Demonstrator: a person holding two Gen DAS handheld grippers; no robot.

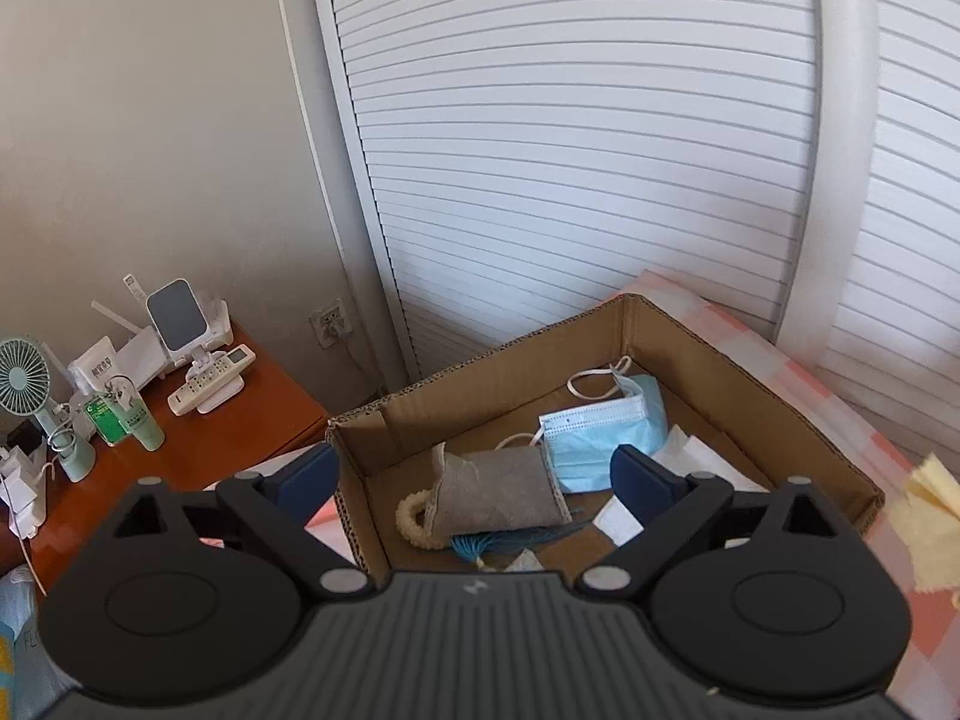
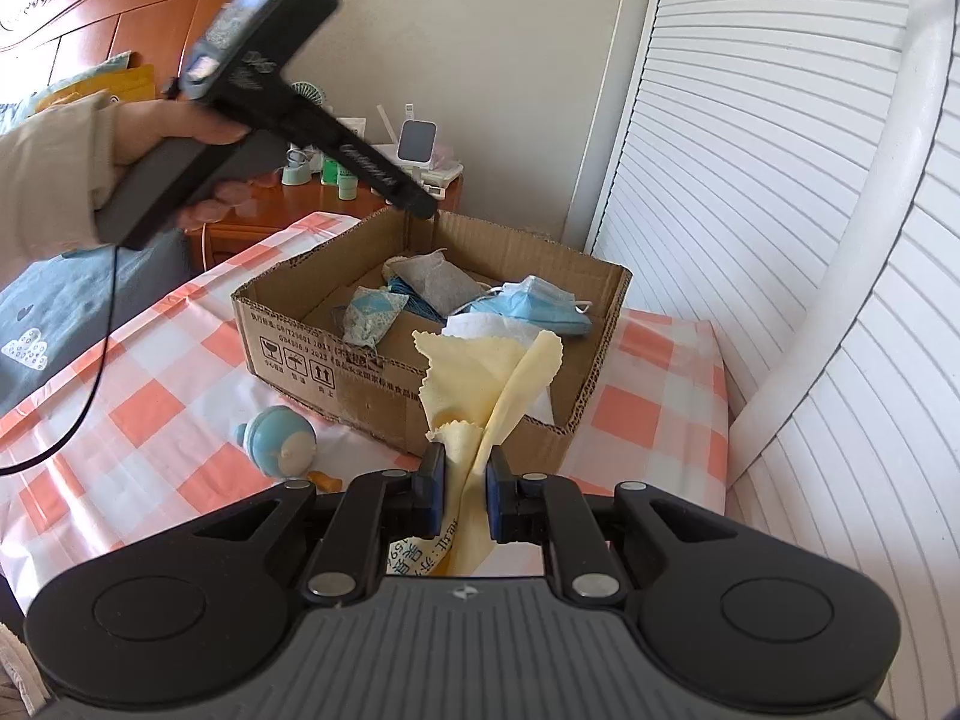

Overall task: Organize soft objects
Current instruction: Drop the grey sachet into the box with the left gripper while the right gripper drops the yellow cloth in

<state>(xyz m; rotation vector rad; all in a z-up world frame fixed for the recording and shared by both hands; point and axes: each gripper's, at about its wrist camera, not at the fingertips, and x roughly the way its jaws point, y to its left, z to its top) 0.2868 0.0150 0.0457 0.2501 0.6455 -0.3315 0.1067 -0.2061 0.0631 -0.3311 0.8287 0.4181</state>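
An open cardboard box point(image 1: 780, 414) point(image 2: 336, 360) stands on a pink-and-white checked cloth. Inside lie a grey pouch point(image 1: 498, 498) with a cream ring, a blue face mask point(image 1: 606, 438) point(image 2: 528, 303), a teal tassel point(image 1: 480, 546), a patterned sachet point(image 2: 369, 315) and white paper point(image 1: 696, 462). My left gripper point(image 1: 474, 471) hangs open above the box's near-left part, over the grey pouch, holding nothing. My right gripper point(image 2: 466, 480) is shut on a pale yellow cloth point(image 2: 480, 372) point(image 1: 930, 528), just in front of the box's near wall.
A round blue toy point(image 2: 282, 441) lies on the checked cloth left of the box. A wooden nightstand point(image 1: 240, 420) with a fan, remotes and bottles stands beyond. White louvred doors point(image 1: 600, 180) rise behind the box. A person's hand point(image 2: 168, 126) holds the left gripper's handle.
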